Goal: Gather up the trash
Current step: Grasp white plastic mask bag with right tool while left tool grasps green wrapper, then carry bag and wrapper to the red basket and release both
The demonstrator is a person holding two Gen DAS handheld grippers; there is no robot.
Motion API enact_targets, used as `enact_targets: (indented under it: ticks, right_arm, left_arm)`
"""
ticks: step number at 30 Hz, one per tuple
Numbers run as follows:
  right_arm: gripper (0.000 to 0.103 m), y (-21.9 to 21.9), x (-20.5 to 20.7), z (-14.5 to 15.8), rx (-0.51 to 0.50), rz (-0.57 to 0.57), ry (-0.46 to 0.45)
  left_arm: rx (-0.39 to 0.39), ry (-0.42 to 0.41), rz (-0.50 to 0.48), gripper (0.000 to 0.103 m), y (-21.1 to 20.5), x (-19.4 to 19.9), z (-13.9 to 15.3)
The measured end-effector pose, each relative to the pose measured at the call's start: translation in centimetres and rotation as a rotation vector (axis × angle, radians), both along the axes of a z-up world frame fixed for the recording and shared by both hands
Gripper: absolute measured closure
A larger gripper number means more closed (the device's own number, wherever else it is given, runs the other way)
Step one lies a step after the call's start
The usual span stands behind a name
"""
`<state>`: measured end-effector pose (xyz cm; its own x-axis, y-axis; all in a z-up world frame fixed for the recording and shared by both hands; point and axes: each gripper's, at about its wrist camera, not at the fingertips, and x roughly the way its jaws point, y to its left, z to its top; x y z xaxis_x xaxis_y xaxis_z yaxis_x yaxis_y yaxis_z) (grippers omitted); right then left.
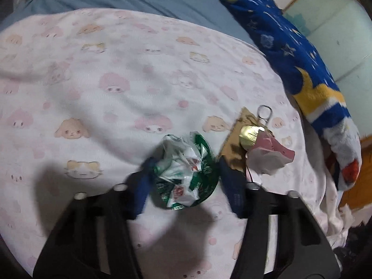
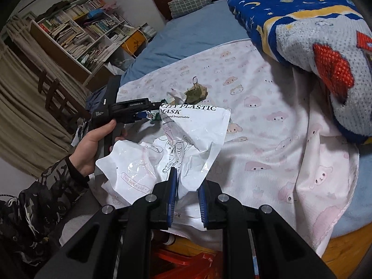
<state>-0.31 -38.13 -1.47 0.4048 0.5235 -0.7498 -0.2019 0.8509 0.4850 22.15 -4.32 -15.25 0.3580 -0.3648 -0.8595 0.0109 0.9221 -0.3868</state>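
In the left wrist view my left gripper (image 1: pixel 184 169) stands around a crumpled green and white wrapper (image 1: pixel 184 174) on the pink printed sheet; its blue pads sit at both sides of it, and contact is unclear. Right of it lie brown card (image 1: pixel 234 144), a gold foil ball (image 1: pixel 248 136) and a pink torn paper (image 1: pixel 269 155). In the right wrist view my right gripper (image 2: pixel 187 186) is shut on a large white plastic mask bag (image 2: pixel 186 137). The left gripper (image 2: pixel 146 114) shows there too, at the wrapper (image 2: pixel 154 115).
A blue star-patterned fleece blanket (image 1: pixel 302 53) lies along the right of the bed. The pink sheet (image 2: pixel 267 121) covers a blue mattress sheet (image 2: pixel 186 34). A bookshelf (image 2: pixel 76 30) and chair stand at left. An orange object (image 2: pixel 181 258) sits below the bed edge.
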Motion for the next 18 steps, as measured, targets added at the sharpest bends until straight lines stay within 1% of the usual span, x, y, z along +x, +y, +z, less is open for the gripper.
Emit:
enact_targets:
  ticks: [1,4,6,9,13,16,18]
  right_arm:
    - [0.085,0.2,0.1,0.0,0.0,-0.001,0.0]
    - [0.085,0.3,0.1,0.4,0.002,-0.002,-0.007]
    - [0.085,0.2,0.1,0.5,0.005,-0.002,-0.013]
    - [0.085,0.1,-0.2,0.8,0.005,-0.006,-0.022]
    - [0.085,-0.4,-0.8,1.7,-0.004,-0.017,-0.036]
    - [0.085,-1.1,-2.2,2.8,-0.027,-0.027,-0.048]
    - [0.085,-1.9,-3.4,3.6,-0.049,-0.034,-0.051]
  left_arm:
    - [0.005,0.003,0.005,0.071,0.3,0.0,0.0]
    - [-0.022,0.015,0.007,0.076,1.2,-0.5,0.2]
    - [-0.018,0.016,0.014,0.079,1.5,-0.9,0.4]
    - [-0.024,-0.01,0.031,0.08,2.0,-1.9,1.2]
    - [-0.03,-0.073,0.02,0.08,2.4,-4.3,4.1]
    - [-0.034,-0.124,-0.03,0.08,1.4,-6.4,6.9]
    - [-0.032,-0.167,-0.081,0.08,0.2,-8.5,9.3]
